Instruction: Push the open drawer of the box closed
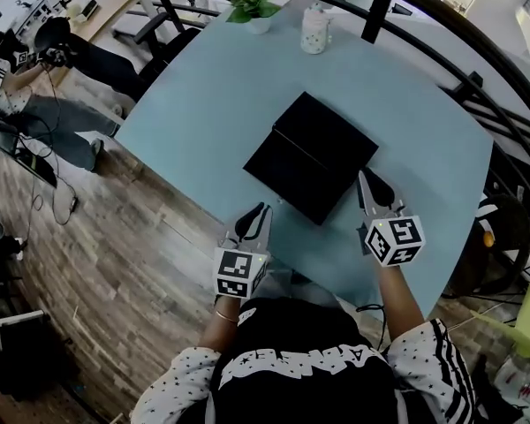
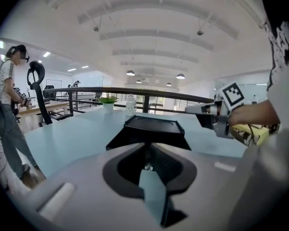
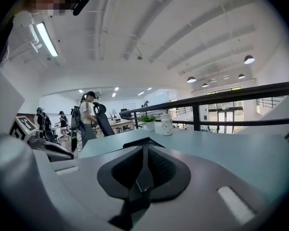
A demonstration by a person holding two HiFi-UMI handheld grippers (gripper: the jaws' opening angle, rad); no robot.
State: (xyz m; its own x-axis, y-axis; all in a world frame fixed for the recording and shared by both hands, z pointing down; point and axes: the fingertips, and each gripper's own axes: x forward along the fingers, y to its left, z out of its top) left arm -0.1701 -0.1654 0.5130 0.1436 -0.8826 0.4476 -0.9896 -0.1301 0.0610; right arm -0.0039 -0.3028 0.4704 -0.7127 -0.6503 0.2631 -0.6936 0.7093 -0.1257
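Observation:
A flat black box (image 1: pixel 314 153) lies in the middle of the light blue table (image 1: pixel 203 104), with its drawer part drawn out towards me. My left gripper (image 1: pixel 253 212) hovers just off the box's near left corner, its jaws a narrow gap apart with nothing between them. In the left gripper view the box (image 2: pixel 151 129) sits straight ahead of that gripper (image 2: pixel 145 150). My right gripper (image 1: pixel 367 178) is beside the box's near right corner, jaws together and empty. In the right gripper view only a sliver of the box (image 3: pixel 140 141) shows past that gripper (image 3: pixel 145 152).
A potted plant (image 1: pixel 254 7) and a white patterned jar (image 1: pixel 314 29) stand at the table's far edge. A black railing (image 1: pixel 442 34) curves behind the table. An office chair (image 1: pixel 159 38) and a person (image 1: pixel 4 60) are off to the left on the wooden floor.

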